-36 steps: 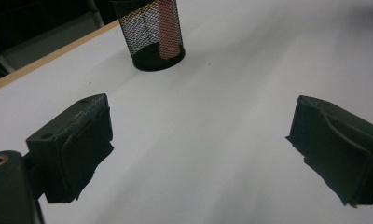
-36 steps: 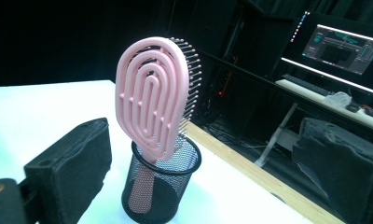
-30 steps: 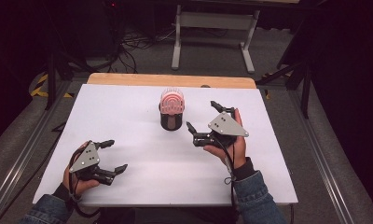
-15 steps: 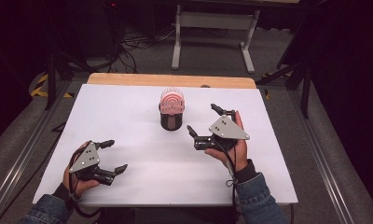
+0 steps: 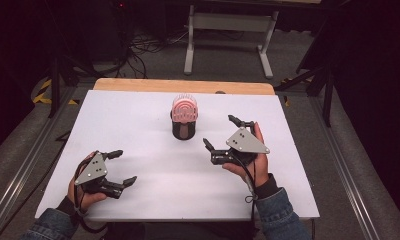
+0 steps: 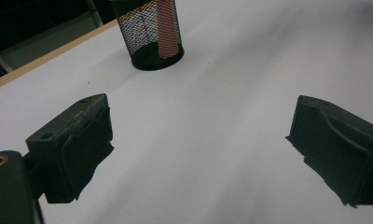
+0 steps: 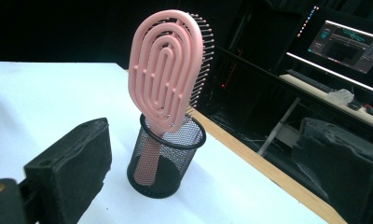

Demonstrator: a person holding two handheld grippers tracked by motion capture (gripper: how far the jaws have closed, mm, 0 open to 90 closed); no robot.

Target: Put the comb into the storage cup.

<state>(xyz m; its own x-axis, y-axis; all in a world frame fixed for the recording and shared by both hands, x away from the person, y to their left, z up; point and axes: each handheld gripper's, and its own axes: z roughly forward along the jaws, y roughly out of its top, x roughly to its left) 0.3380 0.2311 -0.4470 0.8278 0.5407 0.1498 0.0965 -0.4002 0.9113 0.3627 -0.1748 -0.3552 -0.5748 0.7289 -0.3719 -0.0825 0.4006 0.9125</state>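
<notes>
A pink hairbrush (image 5: 184, 108) (image 7: 168, 70) stands handle-down in a black mesh cup (image 5: 183, 129) (image 7: 165, 161) near the middle of the white table (image 5: 138, 115). My right gripper (image 5: 220, 132) is open, just right of the cup, with its jaws pointing toward it. In the right gripper view the cup sits between the two jaws, a little way off. My left gripper (image 5: 123, 167) is open near the front left of the table, held above bare tabletop. The cup's base (image 6: 152, 42) shows far off in the left gripper view.
A wooden strip (image 5: 183, 86) runs along the table's far edge. Beyond it are a metal stand (image 5: 228, 35) and cables on the floor. A monitor (image 7: 345, 44) glows on a desk in the right gripper view.
The right gripper has shifted slightly lower and toward the cup. The left gripper and the brush have not moved.
</notes>
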